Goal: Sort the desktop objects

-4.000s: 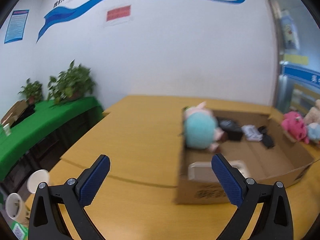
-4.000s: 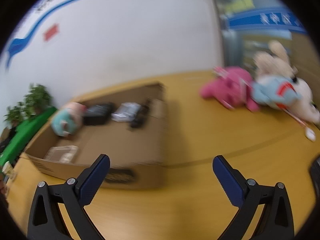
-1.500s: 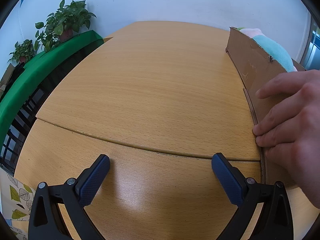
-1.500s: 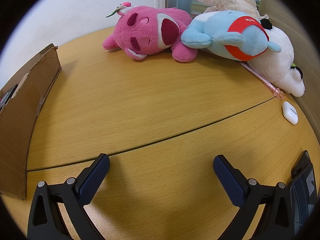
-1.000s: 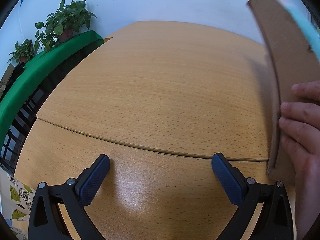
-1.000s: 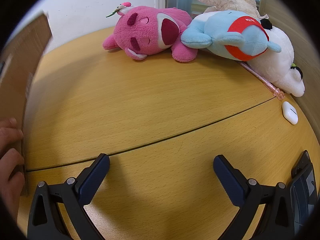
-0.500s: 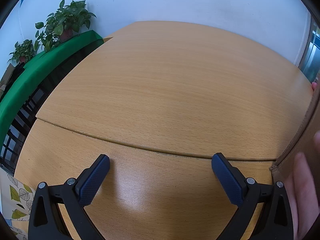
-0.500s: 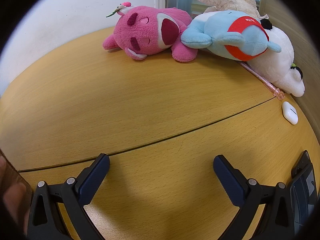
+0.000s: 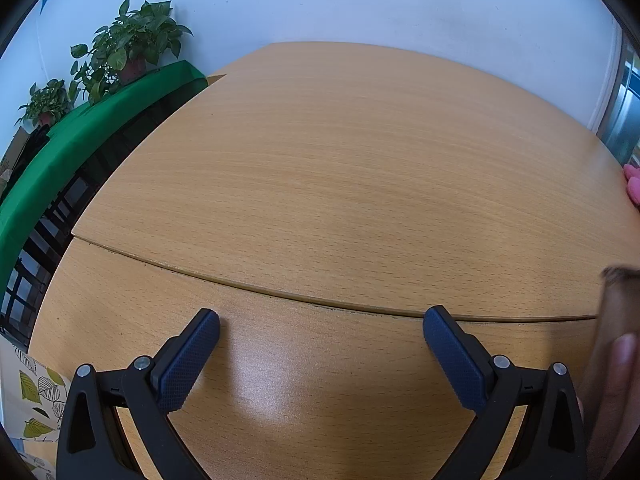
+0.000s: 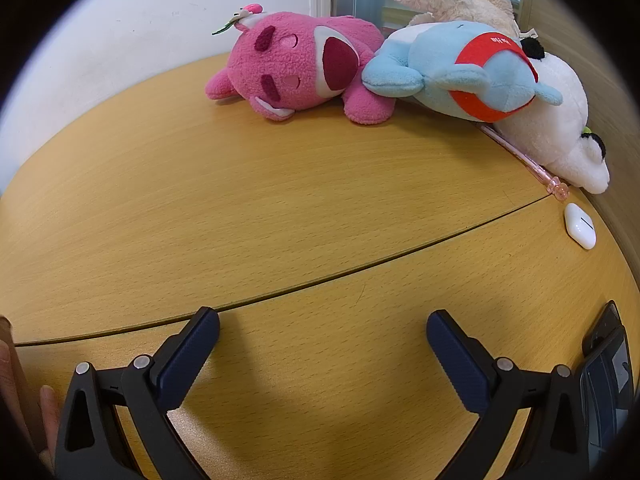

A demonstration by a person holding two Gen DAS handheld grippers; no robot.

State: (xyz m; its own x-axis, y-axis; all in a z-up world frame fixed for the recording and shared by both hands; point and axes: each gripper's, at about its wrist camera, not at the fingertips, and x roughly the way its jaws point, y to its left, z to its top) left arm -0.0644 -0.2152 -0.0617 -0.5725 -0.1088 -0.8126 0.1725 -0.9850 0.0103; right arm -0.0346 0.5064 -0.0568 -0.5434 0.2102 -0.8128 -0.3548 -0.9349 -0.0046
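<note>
Both your left gripper point(image 9: 320, 328) and right gripper point(image 10: 322, 328) rest low over the wooden table point(image 9: 340, 168), jaws spread wide and empty. At your right gripper's twelve o'clock lies the pink plush point(image 10: 296, 66), touching a blue plush point(image 10: 460, 76); both look soft and light, best pinched at a limb. Smooth beech desktop runs to a white wall point(image 9: 360, 0), potted plants point(image 9: 128, 44) at ten o'clock.

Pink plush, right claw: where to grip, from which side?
Likely the pink plush by its near foot, which sticks out toward the open right claw. Come straight in from the front; the blue plush crowds its right side.
</note>
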